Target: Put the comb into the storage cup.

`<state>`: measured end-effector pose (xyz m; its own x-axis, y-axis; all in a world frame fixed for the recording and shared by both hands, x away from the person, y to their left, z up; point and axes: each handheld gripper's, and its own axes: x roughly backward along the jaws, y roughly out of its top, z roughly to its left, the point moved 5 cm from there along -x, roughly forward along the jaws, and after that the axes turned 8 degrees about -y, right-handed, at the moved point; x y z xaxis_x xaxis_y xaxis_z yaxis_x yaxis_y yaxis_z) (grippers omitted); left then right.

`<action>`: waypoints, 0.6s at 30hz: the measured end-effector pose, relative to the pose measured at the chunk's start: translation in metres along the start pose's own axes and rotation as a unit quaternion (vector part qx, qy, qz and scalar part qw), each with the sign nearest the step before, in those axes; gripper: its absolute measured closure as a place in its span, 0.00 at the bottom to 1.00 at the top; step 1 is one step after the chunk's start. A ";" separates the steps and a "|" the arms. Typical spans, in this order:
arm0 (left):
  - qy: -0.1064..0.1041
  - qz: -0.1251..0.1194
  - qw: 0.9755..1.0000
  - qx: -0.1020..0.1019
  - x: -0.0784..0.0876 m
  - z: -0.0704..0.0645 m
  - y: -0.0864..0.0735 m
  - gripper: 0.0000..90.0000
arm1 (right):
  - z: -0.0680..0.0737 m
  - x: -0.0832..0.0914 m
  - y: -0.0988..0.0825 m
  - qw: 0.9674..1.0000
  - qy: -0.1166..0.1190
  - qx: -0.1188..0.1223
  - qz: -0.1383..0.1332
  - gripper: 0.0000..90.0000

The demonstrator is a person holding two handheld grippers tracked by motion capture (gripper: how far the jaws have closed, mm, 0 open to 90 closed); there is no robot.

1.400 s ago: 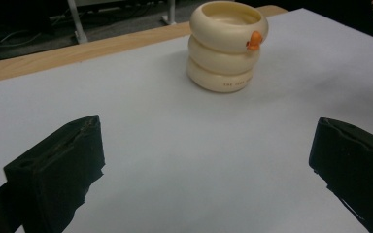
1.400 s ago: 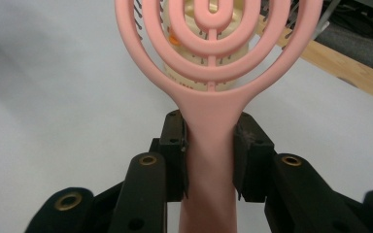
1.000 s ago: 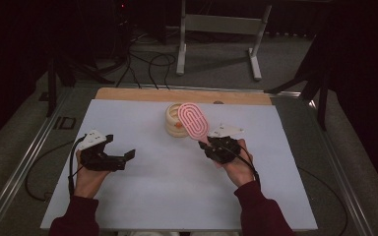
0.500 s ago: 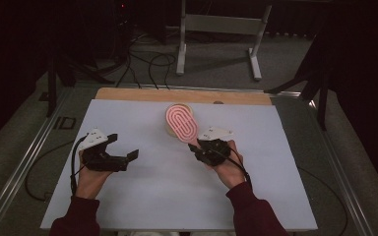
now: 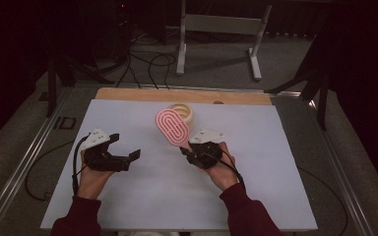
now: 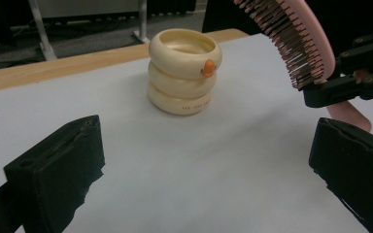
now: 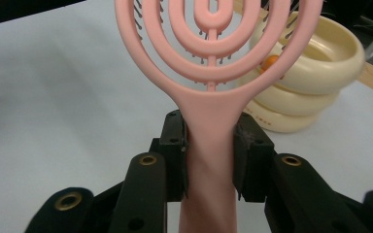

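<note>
A pink brush (image 5: 173, 128) is gripped by its handle in the right claw (image 5: 189, 151), held tilted above the bench (image 5: 275, 187), just near of the cream holder (image 5: 184, 112) of 3 stacked rings. The left claw (image 5: 128, 156) is released, with nothing between its jaws. The carry step is judged in hand; next, the brush would need lowering into the holder's mouth. Small print on the lowest ring cannot be read.
</note>
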<state>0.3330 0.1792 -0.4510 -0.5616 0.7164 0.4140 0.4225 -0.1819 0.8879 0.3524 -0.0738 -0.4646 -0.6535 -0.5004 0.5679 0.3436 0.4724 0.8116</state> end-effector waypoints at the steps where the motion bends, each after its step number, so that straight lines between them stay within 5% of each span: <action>1: -0.002 0.000 1.000 0.001 -0.001 0.000 0.000 0.00 | 0.002 0.000 0.000 1.000 0.002 0.002 0.001 0.78; 18: -0.017 -0.002 1.000 0.009 -0.005 -0.007 0.001 0.00 | 0.029 -0.011 0.005 1.000 0.028 0.009 -0.007 0.78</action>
<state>0.3314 0.1703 -0.4504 -0.5384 0.7397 0.4036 0.4337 -0.1674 0.8854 0.3421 -0.0444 -0.4706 -0.6198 -0.5463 0.5633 0.3224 0.4771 0.8175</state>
